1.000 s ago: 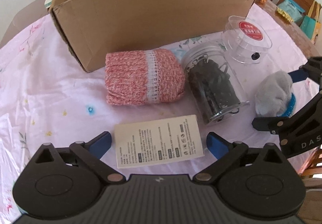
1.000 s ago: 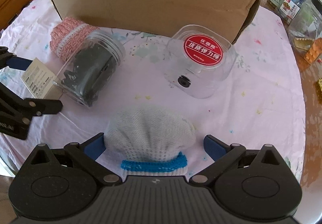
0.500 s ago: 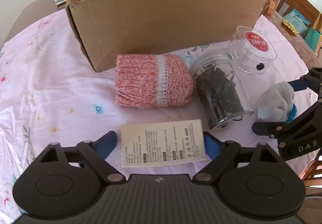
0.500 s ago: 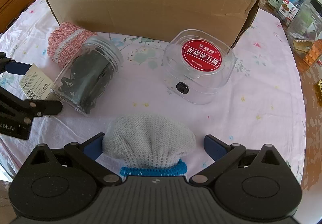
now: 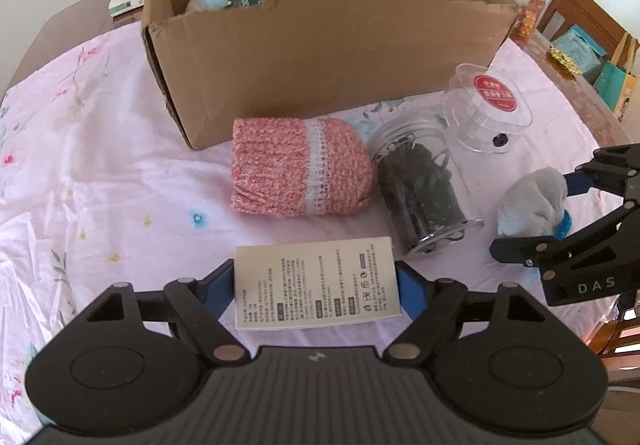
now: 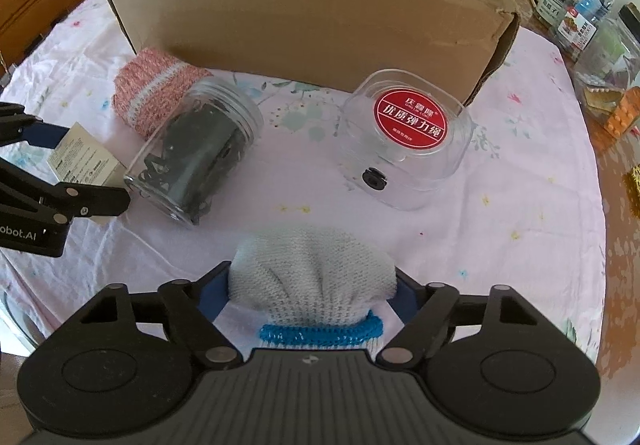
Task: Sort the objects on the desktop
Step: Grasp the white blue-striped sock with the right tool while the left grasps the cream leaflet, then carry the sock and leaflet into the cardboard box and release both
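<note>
A small white box with printed text (image 5: 316,285) lies on the pink cloth between the blue pads of my left gripper (image 5: 314,277). Its jaws are closing, and both pads touch the box's short sides. My right gripper (image 6: 312,277) is closing too, and its pads squeeze a rolled white glove with a blue cuff (image 6: 312,261). The left wrist view shows that glove (image 5: 528,201) at the right edge inside the right gripper (image 5: 536,213). In the right wrist view the left gripper (image 6: 86,167) and the white box (image 6: 84,161) sit at the far left.
An open cardboard box (image 5: 320,57) with several items inside stands behind. In front of it lie a pink knitted roll (image 5: 296,169), a clear jar of black clips (image 5: 424,189) on its side and a clear case with a red label (image 5: 488,109). Jars and packets crowd the right table edge (image 6: 592,29).
Both grippers' jaws have closed in: the left pads now touch the white box and the right pads now pinch the glove. The views have lifted slightly, showing more of the carton's inside.
</note>
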Demonstrator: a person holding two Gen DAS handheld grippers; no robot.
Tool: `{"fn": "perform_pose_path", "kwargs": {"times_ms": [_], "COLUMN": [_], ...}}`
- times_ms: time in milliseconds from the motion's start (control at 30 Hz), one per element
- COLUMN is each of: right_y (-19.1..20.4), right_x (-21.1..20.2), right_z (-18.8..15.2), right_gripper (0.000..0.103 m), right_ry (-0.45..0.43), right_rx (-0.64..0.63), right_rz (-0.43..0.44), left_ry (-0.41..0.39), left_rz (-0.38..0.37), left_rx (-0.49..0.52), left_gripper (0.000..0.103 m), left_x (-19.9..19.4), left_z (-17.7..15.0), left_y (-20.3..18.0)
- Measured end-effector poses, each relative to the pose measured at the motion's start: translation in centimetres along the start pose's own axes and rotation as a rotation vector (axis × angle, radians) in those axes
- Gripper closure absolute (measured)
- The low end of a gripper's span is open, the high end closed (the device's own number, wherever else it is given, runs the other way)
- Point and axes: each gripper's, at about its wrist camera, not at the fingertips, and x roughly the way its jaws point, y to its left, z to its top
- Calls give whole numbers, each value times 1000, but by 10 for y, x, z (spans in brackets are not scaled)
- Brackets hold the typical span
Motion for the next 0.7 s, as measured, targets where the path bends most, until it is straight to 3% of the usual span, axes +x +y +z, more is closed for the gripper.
{"fn": "perform_pose_path", "kwargs": {"times_ms": [367, 700], "right_y": [-4, -4], "right_x": [-20, -53], "right_z": [8, 32], "right_gripper": [22, 22], "right_ry": [-38, -125], "right_rx": [20, -27], "right_rz": [2, -22], "left_ry": [-52, -151], "left_rz": [-29, -56], "left_rx": [67, 121], "left_gripper": [22, 22], "left_x": [-27, -62], "left_z": [7, 34], "left_y": [-2, 0]}}
